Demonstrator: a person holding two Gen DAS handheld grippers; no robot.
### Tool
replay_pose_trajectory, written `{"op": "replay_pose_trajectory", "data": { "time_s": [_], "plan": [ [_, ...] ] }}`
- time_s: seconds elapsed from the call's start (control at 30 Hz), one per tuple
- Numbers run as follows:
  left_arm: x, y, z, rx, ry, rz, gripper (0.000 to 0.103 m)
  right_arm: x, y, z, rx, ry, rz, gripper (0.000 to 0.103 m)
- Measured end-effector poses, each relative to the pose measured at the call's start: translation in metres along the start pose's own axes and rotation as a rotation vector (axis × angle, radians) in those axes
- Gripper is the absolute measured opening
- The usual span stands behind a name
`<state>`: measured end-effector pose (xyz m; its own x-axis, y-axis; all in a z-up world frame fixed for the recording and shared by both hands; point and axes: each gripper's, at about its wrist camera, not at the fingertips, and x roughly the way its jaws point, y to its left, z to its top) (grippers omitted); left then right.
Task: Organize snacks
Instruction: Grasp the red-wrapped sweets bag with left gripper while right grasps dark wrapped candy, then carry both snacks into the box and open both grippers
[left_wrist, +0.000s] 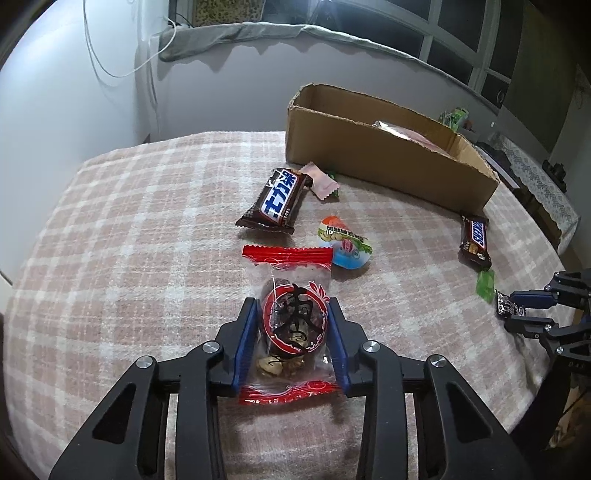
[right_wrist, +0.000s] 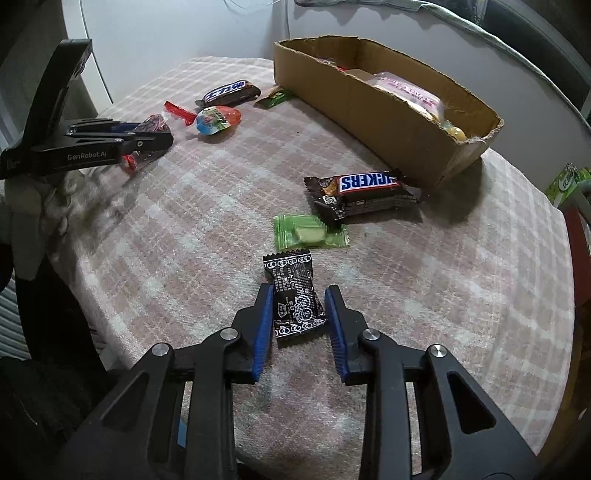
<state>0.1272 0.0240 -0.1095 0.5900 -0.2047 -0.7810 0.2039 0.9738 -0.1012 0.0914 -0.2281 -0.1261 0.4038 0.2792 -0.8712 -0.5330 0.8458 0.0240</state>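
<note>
Notably, labels read:
Bar (right_wrist: 364, 188): "SNICKERS", at 12 o'clock of black candy (right_wrist: 295, 302).
Left-gripper casing: "GenRobot.AI".
Left gripper (left_wrist: 293, 326): clamped on red-ended date packet (left_wrist: 291, 317).
Right gripper (right_wrist: 299, 314): narrow, astride the black candy, right pad clear.

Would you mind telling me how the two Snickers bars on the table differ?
The near-left Snickers bar shows Chinese lettering; the Snickers bar by the box corner shows Latin lettering. The first lies beside a pink candy, the second against the cardboard box, overlapping a small dark packet. Both are brown-wrapped and untouched.
</note>
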Motion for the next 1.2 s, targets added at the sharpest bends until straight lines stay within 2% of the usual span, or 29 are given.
{"op": "replay_pose_trajectory", "data": {
  "time_s": [0.57, 0.87, 1.2],
  "plan": [
    [-0.023, -0.008, 0.004, -0.005, -0.053, -0.042, 0.034, -0.031, -0.008, 0.014, 0.042, -0.098, -0.008, 0.027],
    [-0.042, -0.018, 0.031, 0.009, -0.120, -0.079, 0.034, -0.058, -0.023, 0.047, 0.057, -0.184, -0.036, 0.027],
    [-0.042, -0.032, 0.067, 0.025, -0.159, -0.114, 0.034, -0.073, -0.046, 0.085, 0.078, -0.257, -0.057, 0.027]
  ]
}}
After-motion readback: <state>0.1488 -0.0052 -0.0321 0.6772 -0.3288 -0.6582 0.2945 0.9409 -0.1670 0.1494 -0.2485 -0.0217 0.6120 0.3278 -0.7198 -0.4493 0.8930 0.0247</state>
